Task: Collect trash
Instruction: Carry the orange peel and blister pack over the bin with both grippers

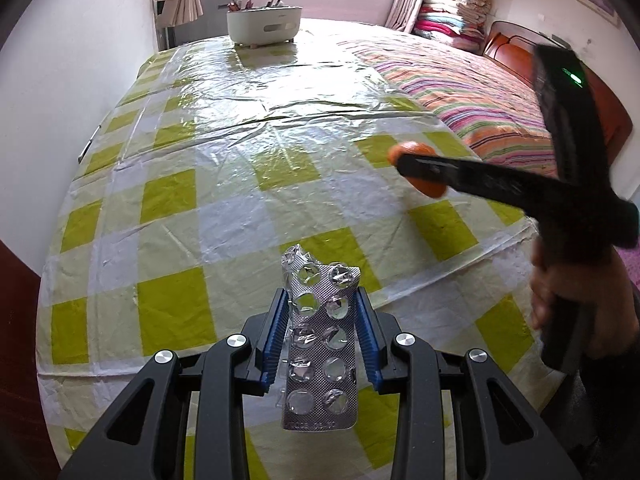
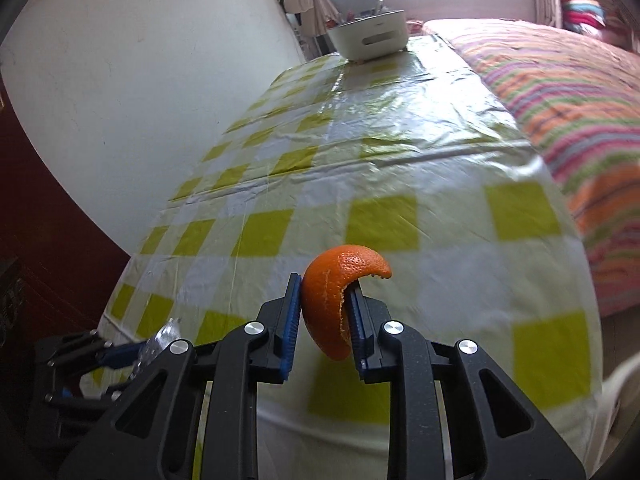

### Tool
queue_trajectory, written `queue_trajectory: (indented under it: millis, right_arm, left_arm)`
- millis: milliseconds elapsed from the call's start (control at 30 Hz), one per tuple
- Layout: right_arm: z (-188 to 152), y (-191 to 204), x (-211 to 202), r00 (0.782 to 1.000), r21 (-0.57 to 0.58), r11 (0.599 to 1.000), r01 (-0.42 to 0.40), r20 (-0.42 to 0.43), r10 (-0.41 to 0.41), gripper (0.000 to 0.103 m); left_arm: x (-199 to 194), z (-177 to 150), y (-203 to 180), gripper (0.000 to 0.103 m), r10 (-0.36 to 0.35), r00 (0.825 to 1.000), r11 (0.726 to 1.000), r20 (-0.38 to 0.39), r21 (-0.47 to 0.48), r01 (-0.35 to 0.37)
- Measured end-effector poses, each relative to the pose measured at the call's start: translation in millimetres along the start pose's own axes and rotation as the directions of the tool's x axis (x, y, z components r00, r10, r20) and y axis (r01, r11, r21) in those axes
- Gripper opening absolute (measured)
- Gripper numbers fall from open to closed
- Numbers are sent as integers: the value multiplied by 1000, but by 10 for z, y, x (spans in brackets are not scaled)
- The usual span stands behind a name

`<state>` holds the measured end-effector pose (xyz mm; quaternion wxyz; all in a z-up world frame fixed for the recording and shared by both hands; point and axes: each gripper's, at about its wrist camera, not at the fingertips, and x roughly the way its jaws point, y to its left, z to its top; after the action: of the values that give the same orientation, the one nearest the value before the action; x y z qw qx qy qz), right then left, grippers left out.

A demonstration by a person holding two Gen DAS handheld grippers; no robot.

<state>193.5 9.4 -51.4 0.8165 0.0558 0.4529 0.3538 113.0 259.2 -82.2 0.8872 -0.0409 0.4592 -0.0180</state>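
My left gripper is shut on an empty silver blister pack and holds it upright above the near end of the table. My right gripper is shut on a curved piece of orange peel and holds it above the table. The right gripper and its peel also show in the left wrist view at the right. The left gripper with the pack shows at the lower left of the right wrist view. A white bin with some items in it stands at the table's far end, also in the right wrist view.
The table wears a glossy yellow-and-white checked cloth. A bed with a striped cover runs along its right side. A white wall is close on the left. Folded quilts are stacked at the back right.
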Motion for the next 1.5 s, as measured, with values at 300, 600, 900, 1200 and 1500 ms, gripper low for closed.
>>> queue_trajectory:
  millis: [300, 600, 900, 1200, 1500]
  right_arm:
    - [-139, -364, -337, 999, 37, 999, 10, 44, -12, 22]
    - [-233, -796, -796, 991, 91, 994, 57, 116, -67, 22]
    - [-361, -1131, -1192, 976, 156, 983, 95, 182, -123, 22]
    - [-530, -1430, -1486, 955, 247, 961, 125, 234, -184, 22]
    - [-725, -1651, -1732, 933, 315, 937, 153, 268, -242, 23]
  left_arm:
    - [85, 91, -301, 33, -15, 1000, 999, -6, 47, 15]
    - [203, 200, -723, 33, -43, 999, 993, -18, 109, 45]
    - [299, 293, -1190, 33, -78, 997, 983, -28, 164, 82]
    - [311, 353, -1525, 33, -122, 992, 974, -21, 189, 123]
    - [294, 390, -1861, 33, -163, 986, 960, -17, 227, 163]
